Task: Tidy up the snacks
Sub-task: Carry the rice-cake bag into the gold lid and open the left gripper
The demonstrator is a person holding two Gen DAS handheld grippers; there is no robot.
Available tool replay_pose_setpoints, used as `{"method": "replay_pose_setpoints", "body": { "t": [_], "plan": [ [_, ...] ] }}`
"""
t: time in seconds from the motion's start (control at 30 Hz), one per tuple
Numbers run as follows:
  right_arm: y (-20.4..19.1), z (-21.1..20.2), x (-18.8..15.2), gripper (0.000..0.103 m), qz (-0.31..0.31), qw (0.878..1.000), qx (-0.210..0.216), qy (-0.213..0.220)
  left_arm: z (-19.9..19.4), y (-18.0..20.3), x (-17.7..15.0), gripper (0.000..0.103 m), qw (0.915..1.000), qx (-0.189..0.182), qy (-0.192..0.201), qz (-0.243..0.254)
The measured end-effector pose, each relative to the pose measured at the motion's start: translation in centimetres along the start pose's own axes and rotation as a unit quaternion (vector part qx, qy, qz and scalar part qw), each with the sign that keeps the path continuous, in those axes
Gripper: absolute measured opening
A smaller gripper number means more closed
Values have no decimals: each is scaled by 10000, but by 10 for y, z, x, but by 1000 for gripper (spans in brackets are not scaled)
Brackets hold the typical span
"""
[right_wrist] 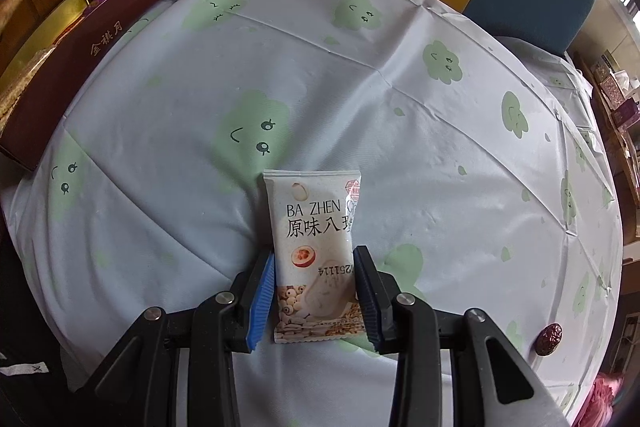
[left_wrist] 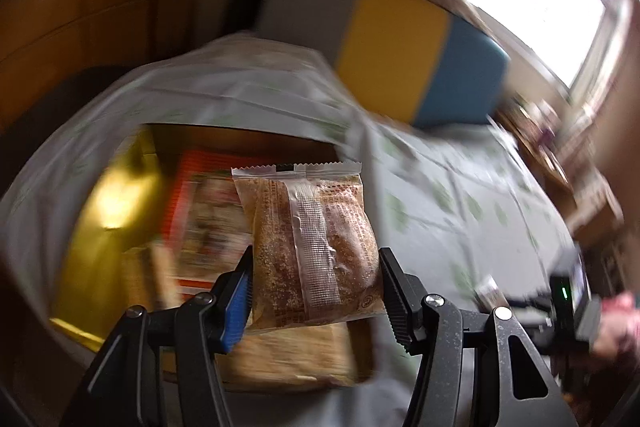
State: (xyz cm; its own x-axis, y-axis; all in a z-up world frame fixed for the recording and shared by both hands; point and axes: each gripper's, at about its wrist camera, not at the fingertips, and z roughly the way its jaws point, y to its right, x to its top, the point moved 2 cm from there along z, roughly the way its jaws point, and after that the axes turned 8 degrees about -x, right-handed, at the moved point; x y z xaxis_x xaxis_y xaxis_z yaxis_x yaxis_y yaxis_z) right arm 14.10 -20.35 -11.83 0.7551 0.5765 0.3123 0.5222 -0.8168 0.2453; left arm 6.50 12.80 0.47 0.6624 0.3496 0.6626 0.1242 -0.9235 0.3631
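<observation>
My left gripper (left_wrist: 316, 279) is shut on a clear packet with a brown sesame cake (left_wrist: 316, 247) inside. It hangs above an open gift box (left_wrist: 120, 227) with a gold lining; an orange packet (left_wrist: 208, 203) and a pale wrapped snack (left_wrist: 288, 359) lie in the box. The left wrist view is blurred by motion. My right gripper (right_wrist: 314, 291) is shut on a white snack packet (right_wrist: 316, 251) printed "BA ZHEN", just over the tablecloth (right_wrist: 360, 99), white with green clouds. The dark red box (right_wrist: 80, 59) stands at the table's far left in the right wrist view.
A dried red date (right_wrist: 549, 339) lies on the cloth at the right. A chair with a yellow and blue seat (left_wrist: 416, 55) stands behind the table. Shelves with small boxes (right_wrist: 616, 95) are at the far right. A hand with the other gripper (left_wrist: 576, 307) shows at the right edge.
</observation>
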Motion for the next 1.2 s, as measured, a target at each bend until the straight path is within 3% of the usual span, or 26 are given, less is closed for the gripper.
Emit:
{"method": "replay_pose_setpoints", "body": {
  "t": [0.2, 0.33, 0.53, 0.67, 0.77, 0.93, 1.2],
  "plan": [
    [-3, -1, 0, 38, -88, 9999, -64, 30, -32, -79, 10, 58, 9943, 664, 284, -779],
    [-4, -1, 0, 38, -117, 9999, -85, 41, -34, -104, -1, 58, 9901, 696, 182, -1204],
    [-4, -2, -1, 38, -125, 9999, -94, 46, -10, -84, -10, 58, 9924, 263, -119, -1193],
    [-4, -2, -1, 38, -125, 9999, -86, 42, 21, -75, -13, 59, 9929, 268, -418, -1078],
    [-5, -3, -1, 38, -131, 9999, -95, 46, 47, -81, -20, 59, 9893, 506, -753, -1142],
    [-5, -3, -1, 39, -141, 9998, -100, 49, 57, -89, -25, 58, 9882, 897, -816, -931],
    [-6, -5, -1, 39, -188, 9997, -137, 63, 59, -90, -29, 58, 9867, 1182, -835, -743]
  ]
}}
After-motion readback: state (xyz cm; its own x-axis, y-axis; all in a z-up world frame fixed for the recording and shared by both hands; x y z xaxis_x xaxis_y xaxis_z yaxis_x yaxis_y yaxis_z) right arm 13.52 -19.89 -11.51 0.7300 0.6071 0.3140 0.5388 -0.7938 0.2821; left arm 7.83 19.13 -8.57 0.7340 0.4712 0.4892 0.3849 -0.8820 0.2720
